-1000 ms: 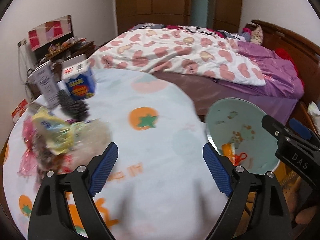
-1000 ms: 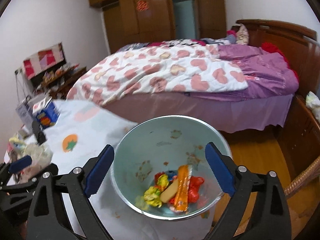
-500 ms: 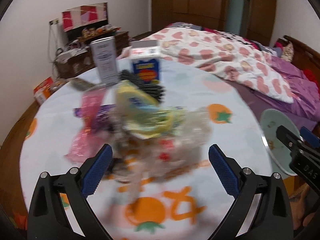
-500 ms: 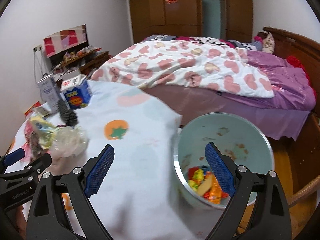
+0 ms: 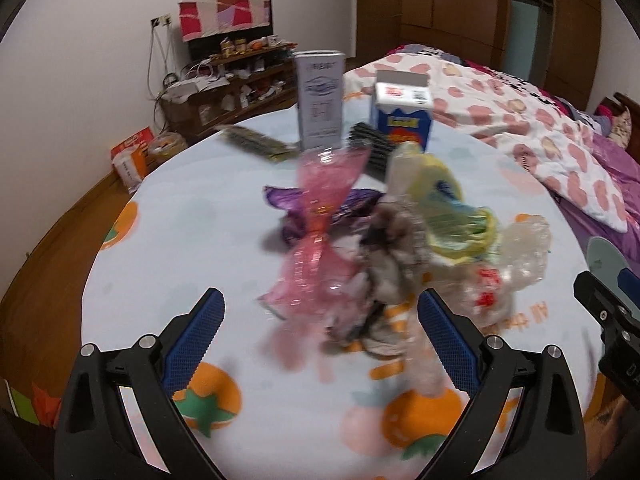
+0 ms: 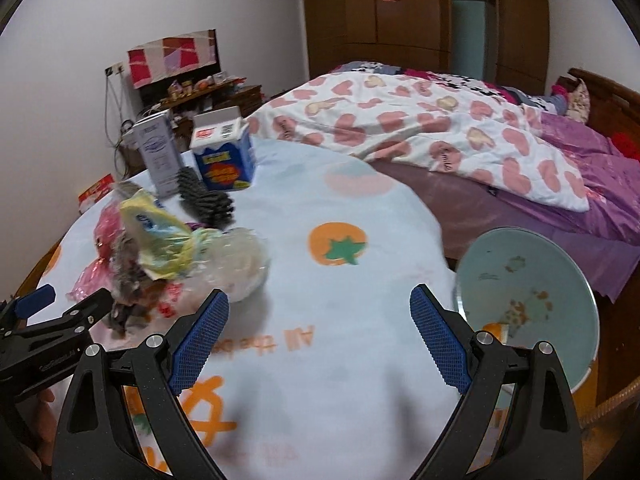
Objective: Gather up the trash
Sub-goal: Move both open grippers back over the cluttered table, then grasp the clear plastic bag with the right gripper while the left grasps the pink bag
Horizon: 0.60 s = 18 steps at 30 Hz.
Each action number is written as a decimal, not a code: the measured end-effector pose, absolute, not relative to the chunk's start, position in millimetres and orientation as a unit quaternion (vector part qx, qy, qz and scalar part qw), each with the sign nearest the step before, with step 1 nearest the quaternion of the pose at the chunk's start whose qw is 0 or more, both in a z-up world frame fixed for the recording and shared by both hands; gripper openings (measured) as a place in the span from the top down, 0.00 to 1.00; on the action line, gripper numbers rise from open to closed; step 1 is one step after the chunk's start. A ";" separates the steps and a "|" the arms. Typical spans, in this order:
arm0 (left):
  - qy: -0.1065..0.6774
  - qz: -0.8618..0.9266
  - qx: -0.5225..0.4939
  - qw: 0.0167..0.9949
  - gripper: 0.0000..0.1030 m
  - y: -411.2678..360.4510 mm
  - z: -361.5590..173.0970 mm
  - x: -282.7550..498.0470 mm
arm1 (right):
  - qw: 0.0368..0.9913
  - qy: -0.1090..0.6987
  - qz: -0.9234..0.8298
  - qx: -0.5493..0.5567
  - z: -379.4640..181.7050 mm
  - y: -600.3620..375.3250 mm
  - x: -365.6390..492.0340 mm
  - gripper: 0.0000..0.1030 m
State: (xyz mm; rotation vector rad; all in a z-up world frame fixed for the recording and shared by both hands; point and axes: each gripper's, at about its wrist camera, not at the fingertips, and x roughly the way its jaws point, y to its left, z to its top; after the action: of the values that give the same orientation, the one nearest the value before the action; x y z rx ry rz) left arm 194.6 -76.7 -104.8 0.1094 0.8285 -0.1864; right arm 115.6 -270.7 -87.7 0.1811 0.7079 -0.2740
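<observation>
Nearest the left wrist camera, the left gripper (image 5: 320, 332) is seen with its blue-padded fingers (image 5: 196, 336) spread wide and nothing held between them, poised over the round counter draped in a pale blue cloth printed with orange fruit (image 5: 192, 248). Just past the fingertips a blurred heap of trash is found on the cloth: a crinkled pink cellophane wrapper (image 5: 316, 256), a purple foil wrapper (image 5: 320, 208) behind it, a yellow-green plastic packet (image 5: 452, 216) and a crumpled clear plastic bag (image 5: 516, 256) to the right. The right gripper (image 6: 320, 332) is likewise shown with its fingers (image 6: 438, 340) spread apart and empty, held above the counter near its front edge, with the same heap lying to its left. Beside the counter's right edge a pale blue round trash bin (image 6: 560, 264) is seen, its inner wall stained and a scrap of orange wrapper visible low inside. Farther back on the counter a black ridged comb-like object (image 5: 372, 148), a flat dark green packet (image 5: 256, 144), a tall grey-white carton (image 5: 320, 100) and a blue-and-white carton (image 5: 402, 110) are set close together. Beyond, a bed covered with a white quilt with pink hearts (image 6: 420, 120) and dark wooden wardrobes (image 6: 420, 12) are visible.
</observation>
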 end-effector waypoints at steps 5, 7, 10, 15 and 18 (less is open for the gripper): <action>0.410 -0.076 0.047 0.908 0.07 -58.9 -111.7 201.6 | 0.925 0.350 -0.121 0.083 -89.8 -256.0 123.5 0.12; 0.413 -0.071 0.044 0.907 0.07 -50.3 -114.2 204.0 | 0.925 0.352 -0.115 0.081 -91.2 -250.2 127.1 0.12; 0.416 -0.060 0.039 0.906 0.07 -35.6 -118.6 206.4 | 0.926 0.354 -0.109 0.076 -92.2 -243.8 129.8 0.13; 0.426 -0.034 0.020 0.904 0.07 -0.1 -125.8 211.7 | 0.926 0.355 -0.104 0.081 -93.0 -243.0 132.6 0.15; 0.430 -0.019 0.006 0.903 0.07 18.1 -127.8 213.9 | 0.926 0.355 -0.099 0.083 -93.4 -240.8 136.7 0.15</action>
State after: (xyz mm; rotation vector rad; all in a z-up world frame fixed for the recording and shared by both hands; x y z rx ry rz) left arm 213.9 18.1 -127.8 0.0120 0.8893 -0.0395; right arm 136.7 -240.8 -93.4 0.1710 0.7283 -0.2024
